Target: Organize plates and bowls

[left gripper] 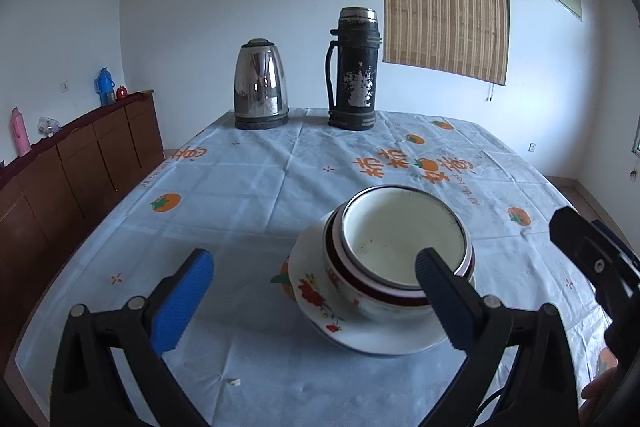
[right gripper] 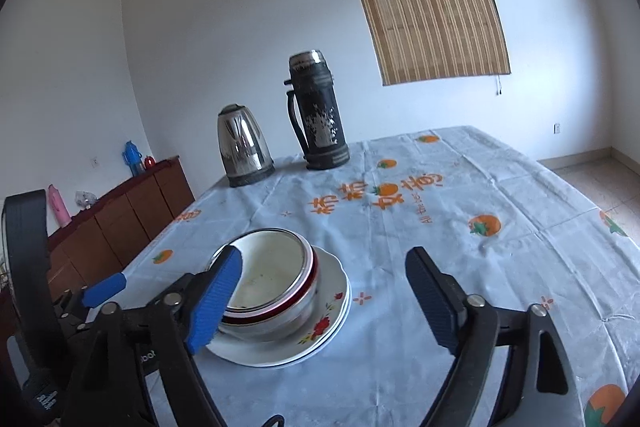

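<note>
Nested bowls — a metal-rimmed one inside a dark-red-banded one — sit upright on stacked white floral plates, one pile toward the table's near edge, roughly midway across.

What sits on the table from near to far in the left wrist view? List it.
Floral plate carrying nested bowls → steel kettle and black thermos, side by side at the far edge.

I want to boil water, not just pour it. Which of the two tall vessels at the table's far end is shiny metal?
The electric kettle, on the left: polished steel, short and domed. The thermos flask beside it is taller, dark, with worn paint.
</note>
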A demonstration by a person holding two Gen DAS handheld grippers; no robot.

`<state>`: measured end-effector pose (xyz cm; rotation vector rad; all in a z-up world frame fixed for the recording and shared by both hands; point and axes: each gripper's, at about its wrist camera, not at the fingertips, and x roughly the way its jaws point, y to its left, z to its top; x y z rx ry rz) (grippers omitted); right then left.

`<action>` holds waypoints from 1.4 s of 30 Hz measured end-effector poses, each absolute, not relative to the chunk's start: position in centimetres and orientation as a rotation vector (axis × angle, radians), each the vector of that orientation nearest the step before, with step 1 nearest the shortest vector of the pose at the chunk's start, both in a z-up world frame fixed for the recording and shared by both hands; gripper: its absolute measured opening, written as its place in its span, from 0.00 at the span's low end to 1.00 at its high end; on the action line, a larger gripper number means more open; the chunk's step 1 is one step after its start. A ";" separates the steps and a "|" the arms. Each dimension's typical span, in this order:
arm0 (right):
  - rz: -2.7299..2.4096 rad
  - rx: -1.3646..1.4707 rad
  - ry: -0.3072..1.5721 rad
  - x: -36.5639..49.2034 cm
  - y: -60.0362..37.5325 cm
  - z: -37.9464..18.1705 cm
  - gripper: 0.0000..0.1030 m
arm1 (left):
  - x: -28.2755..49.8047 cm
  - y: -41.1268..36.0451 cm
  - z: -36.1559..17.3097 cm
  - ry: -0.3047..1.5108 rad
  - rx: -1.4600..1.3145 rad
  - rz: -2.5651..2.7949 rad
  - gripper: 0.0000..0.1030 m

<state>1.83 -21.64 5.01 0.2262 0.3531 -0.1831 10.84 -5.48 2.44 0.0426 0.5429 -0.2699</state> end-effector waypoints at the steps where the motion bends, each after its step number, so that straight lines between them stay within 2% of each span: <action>1: -0.177 0.218 0.347 1.5 -21.3 5.1 0.85 | 10.6 -5.3 2.5 0.540 0.043 -0.266 1.00; 15: -0.153 0.208 0.346 -0.7 -19.2 5.6 0.85 | 8.1 -4.3 3.3 0.483 0.077 -0.232 1.00; 42: -0.146 0.194 0.344 -0.6 -18.7 5.8 0.85 | 8.1 -3.5 3.2 0.488 0.029 -0.238 1.00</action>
